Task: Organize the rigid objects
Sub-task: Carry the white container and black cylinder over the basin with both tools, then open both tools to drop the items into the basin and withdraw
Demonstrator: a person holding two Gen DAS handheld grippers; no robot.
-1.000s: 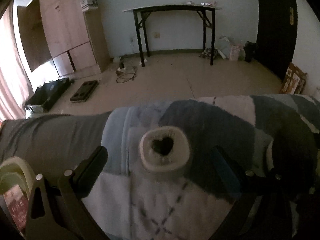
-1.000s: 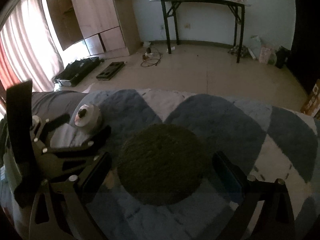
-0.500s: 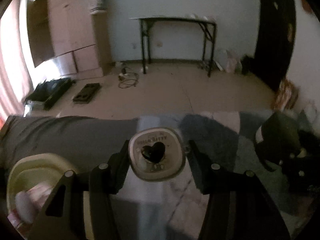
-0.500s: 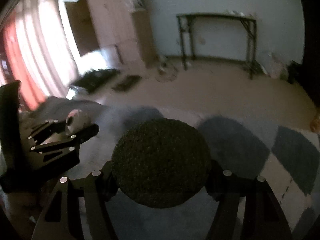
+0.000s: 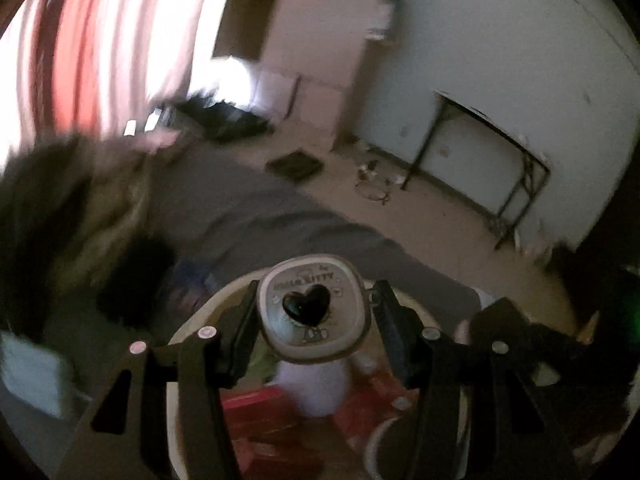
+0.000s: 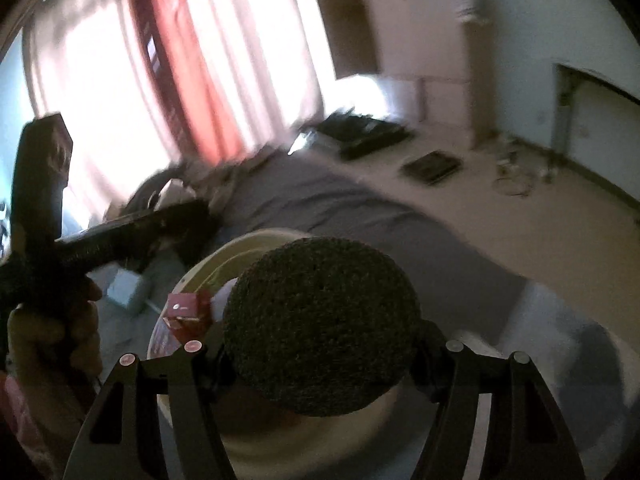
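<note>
The white case with a black heart (image 5: 313, 307) sits clamped between the left gripper (image 5: 313, 320) fingers, held in the air above the cream basin (image 5: 188, 320), close over its far rim. The dark round pad (image 6: 320, 332) is pinched the same way by the right gripper (image 6: 320, 360) and hangs over the same basin (image 6: 208, 264), nearer its right edge. Inside the basin lie a red box (image 6: 188, 314), other red packets and a pale rounded item, blurred in the left view.

The step in hand looks like dropping both pieces into the basin. To do it well, each gripper should come low enough that its piece clears the rim and lands on a free patch, not on the upright red box near the left edge. The case is hard and smooth, so letting go from height may make it bounce or tip; lowering it first seems wiser. The pad is wide, so it may catch the rim if released too near the edge. The two grippers are close together, so releasing one at a time avoids a knock. Both views are motion-blurred, so exact clearances cannot be judged.
</note>
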